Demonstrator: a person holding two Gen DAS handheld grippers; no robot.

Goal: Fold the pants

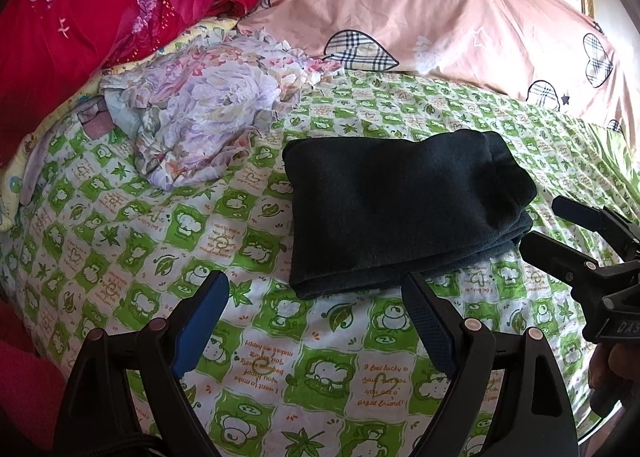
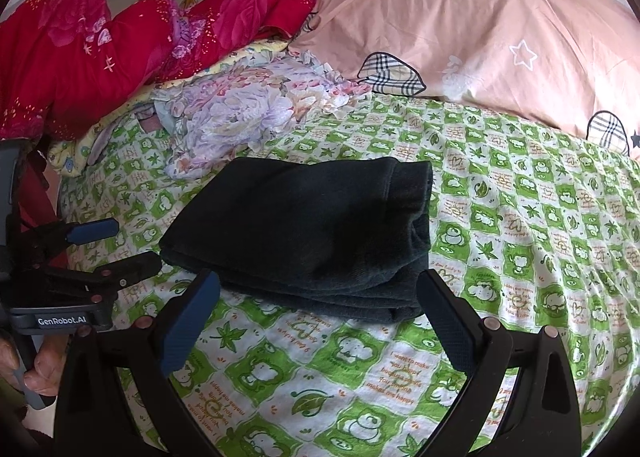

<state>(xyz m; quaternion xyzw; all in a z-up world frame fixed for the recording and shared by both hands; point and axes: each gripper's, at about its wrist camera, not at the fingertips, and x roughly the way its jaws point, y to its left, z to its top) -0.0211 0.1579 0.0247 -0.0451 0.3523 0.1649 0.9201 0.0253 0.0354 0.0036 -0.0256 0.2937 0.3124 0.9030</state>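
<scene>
Dark pants (image 1: 404,209) lie folded into a thick rectangle on the green checked bedsheet (image 1: 120,241); they also show in the right wrist view (image 2: 304,233). My left gripper (image 1: 316,289) is open and empty, just in front of the pants' near edge. My right gripper (image 2: 316,289) is open and empty, its fingertips at the pants' near edge. The right gripper also shows at the right of the left wrist view (image 1: 548,225), open beside the pants. The left gripper shows at the left of the right wrist view (image 2: 128,245), open.
A crumpled floral cloth (image 1: 208,113) lies behind and left of the pants. A red quilt (image 1: 80,17) is piled at the far left. A pink quilt with plaid hearts (image 1: 440,17) runs along the back. The bed's edge is at the left.
</scene>
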